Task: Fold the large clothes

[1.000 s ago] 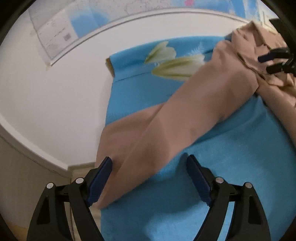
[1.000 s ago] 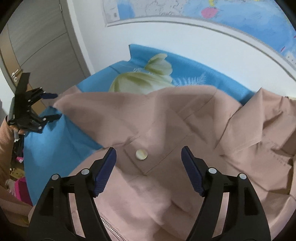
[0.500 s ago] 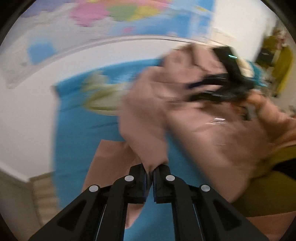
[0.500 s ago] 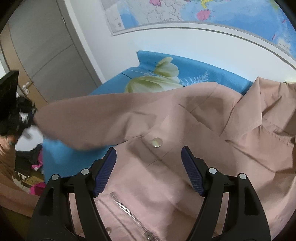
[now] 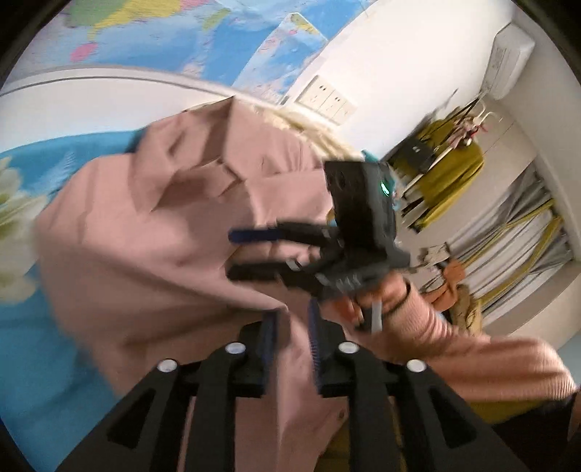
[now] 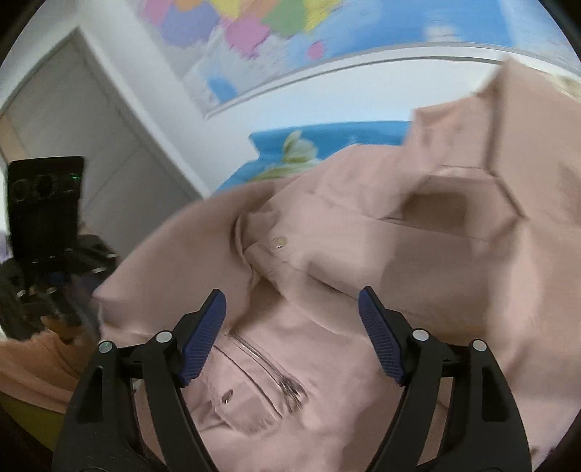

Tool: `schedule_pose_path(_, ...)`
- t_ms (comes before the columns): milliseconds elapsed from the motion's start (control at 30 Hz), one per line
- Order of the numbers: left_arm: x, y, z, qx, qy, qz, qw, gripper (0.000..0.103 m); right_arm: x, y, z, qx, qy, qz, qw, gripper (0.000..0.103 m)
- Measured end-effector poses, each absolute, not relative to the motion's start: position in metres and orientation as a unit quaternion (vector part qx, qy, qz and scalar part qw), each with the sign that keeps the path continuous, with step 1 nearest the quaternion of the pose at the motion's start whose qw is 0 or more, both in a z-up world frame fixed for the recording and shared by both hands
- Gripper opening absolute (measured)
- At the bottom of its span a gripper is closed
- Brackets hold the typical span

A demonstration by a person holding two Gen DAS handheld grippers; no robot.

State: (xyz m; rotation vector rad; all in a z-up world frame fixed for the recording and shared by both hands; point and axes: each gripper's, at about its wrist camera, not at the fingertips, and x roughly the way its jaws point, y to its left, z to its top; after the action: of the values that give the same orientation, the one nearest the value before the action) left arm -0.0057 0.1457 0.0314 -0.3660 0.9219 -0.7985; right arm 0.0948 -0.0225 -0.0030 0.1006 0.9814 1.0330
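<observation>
A large dusty-pink jacket (image 5: 152, 232) lies spread on a bed with a blue flower-print sheet (image 5: 25, 348). My left gripper (image 5: 292, 339) is at the bottom of the left wrist view. Its jaws are opening, a narrow gap apart, and the end of the sleeve (image 5: 290, 326) sits loose between them, folded over the jacket body. My right gripper (image 6: 292, 296) hovers over the jacket front (image 6: 326, 254), above the zipper (image 6: 268, 366) and a button (image 6: 279, 241). Its jaws are wide and opening, with nothing between them. The right gripper (image 5: 232, 254) also shows just beyond the sleeve end.
A world map (image 6: 290, 32) covers the wall behind the bed (image 6: 326, 134). A grey door (image 6: 90, 138) stands to the left. Wall sockets (image 5: 326, 100) and a clothes rack with an olive garment (image 5: 450, 170) are to the right. A person's pink-sleeved arm (image 5: 454, 348) holds the right gripper.
My left gripper shut on the sleeve end, lifted it and swung it across over the jacket body, then its jaws parted. My right gripper drifted over the jacket front, still wide.
</observation>
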Motion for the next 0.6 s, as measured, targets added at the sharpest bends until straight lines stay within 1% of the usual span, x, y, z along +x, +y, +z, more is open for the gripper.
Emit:
schedule_pose_path(33, 0.006, 0.139, 0.025, -0.185, 0.434, -0.372, 0.799, 0.036, 0.095, -0.032, -0.003, 0.059, 0.450, 0.471, 0.757, 0.078)
schedule_pose_path(67, 0.020, 0.132, 0.015, -0.202, 0.445, -0.376, 0.787, 0.051, 0.093, -0.040, -0.002, 0.067, 0.449, 0.468, 0.758, 0.080)
schedule_pose_path(100, 0.033, 0.130, 0.004, -0.215, 0.456, -0.367, 0.782, 0.057, 0.090, -0.048, -0.002, 0.075, 0.448, 0.467, 0.759, 0.082)
schedule_pose_path(133, 0.037, 0.122, 0.000, -0.221, 0.460, -0.347, 0.787, 0.057, 0.087, -0.051, -0.003, 0.079, 0.449, 0.467, 0.758, 0.085)
schedule_pose_path(200, 0.048, 0.124, -0.008, -0.219, 0.464, -0.324, 0.795, 0.057, 0.075, -0.056, -0.004, 0.080, 0.452, 0.472, 0.753, 0.087)
schedule_pose_path(267, 0.050, 0.134, -0.010, -0.224, 0.456, -0.298, 0.808, 0.057, 0.065, -0.054, -0.005, 0.080, 0.456, 0.486, 0.741, 0.098)
schedule_pose_path(433, 0.031, 0.163, 0.007, -0.196, 0.410, -0.232, 0.860, 0.060, 0.038, -0.015, -0.020, 0.065, 0.482, 0.533, 0.692, 0.098)
schedule_pose_path(467, 0.026, 0.170, 0.010, -0.190, 0.401, -0.213, 0.871, 0.061, 0.035, -0.005, -0.023, 0.062, 0.485, 0.540, 0.685, 0.097)
schedule_pose_path(500, 0.023, 0.178, 0.013, -0.190, 0.394, -0.198, 0.877, 0.063, 0.031, 0.002, -0.026, 0.055, 0.487, 0.542, 0.682, 0.093)
schedule_pose_path(533, 0.021, 0.186, 0.013, -0.190, 0.391, -0.188, 0.881, 0.064, 0.029, 0.015, -0.032, 0.038, 0.496, 0.543, 0.677, 0.067)
schedule_pose_path(567, 0.019, 0.191, 0.014, -0.189, 0.387, -0.178, 0.885, 0.064, 0.030, 0.022, -0.037, 0.031, 0.508, 0.541, 0.670, 0.018)
schedule_pose_path(600, 0.016, 0.198, 0.016, -0.189, 0.381, -0.168, 0.889, 0.064, 0.033, 0.025, -0.039, 0.029, 0.519, 0.543, 0.659, 0.001)
